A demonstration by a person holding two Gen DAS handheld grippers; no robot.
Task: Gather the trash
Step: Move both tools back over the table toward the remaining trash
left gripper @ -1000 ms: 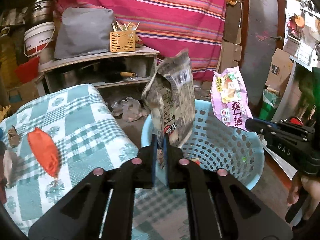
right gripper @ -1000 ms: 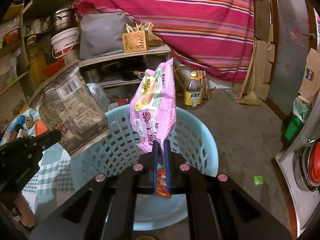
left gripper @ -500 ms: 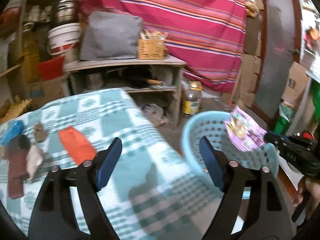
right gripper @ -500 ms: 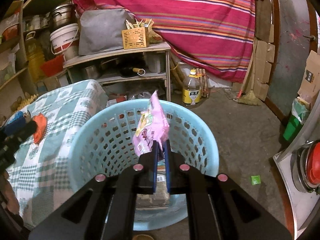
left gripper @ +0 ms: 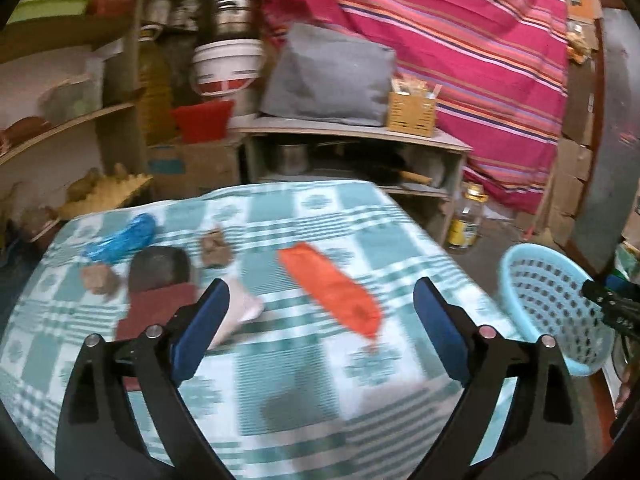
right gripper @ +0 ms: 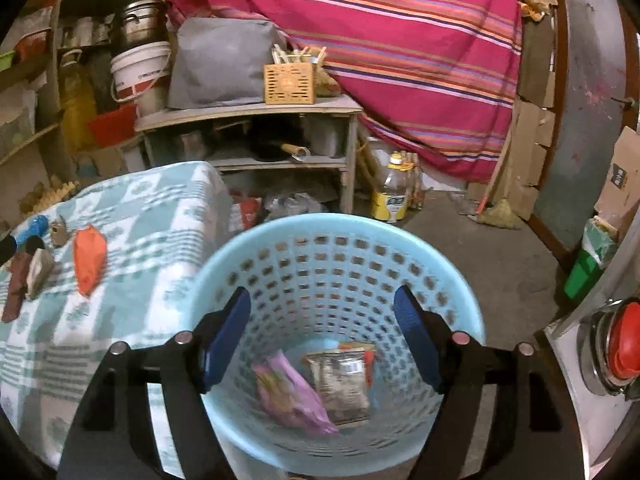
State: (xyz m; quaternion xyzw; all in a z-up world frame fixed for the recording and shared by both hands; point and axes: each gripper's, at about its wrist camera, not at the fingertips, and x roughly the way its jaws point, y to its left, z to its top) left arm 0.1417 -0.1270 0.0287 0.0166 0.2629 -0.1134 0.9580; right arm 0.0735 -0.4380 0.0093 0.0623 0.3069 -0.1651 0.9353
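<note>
trash is lying in two places at this moment: some of it is already sitting in the blue basket (right gripper: 340, 272), and the rest is still waiting on the checked tablecloth (left gripper: 280, 380). in the basket's bottom a pink packet (right gripper: 294, 396) and a grey packet (right gripper: 344, 384) are resting side by side. the right gripper (right gripper: 322, 332) is hovering over the basket mouth; its jaws have just been opening and are standing apart with nothing between them.

the left gripper (left gripper: 320, 320) is pointing at the table, its jaws have just been opening too and are gaping wide and empty. just beyond them, an orange wrapper (left gripper: 332, 288) is lying flat, with its long axis running from upper left to lower right in the left wrist view, so it is sitting slantwise to the line between the two pads, nearer the right-hand pad. further left a blue wrapper (left gripper: 120, 238), a brown scrap (left gripper: 216, 246), another brown scrap (left gripper: 100, 278), a dark red packet (left gripper: 156, 300) and a pale wrapper (left gripper: 240, 312) are clustering together, the pale one partly hidden behind the left-hand pad.

the left hand is plainly the nearer one to all table trash; the basket is standing off the table's right edge. the next pick probably calls for a slight turn of the wrist so the pads are closing across the orange wrapper's narrow width.
</note>
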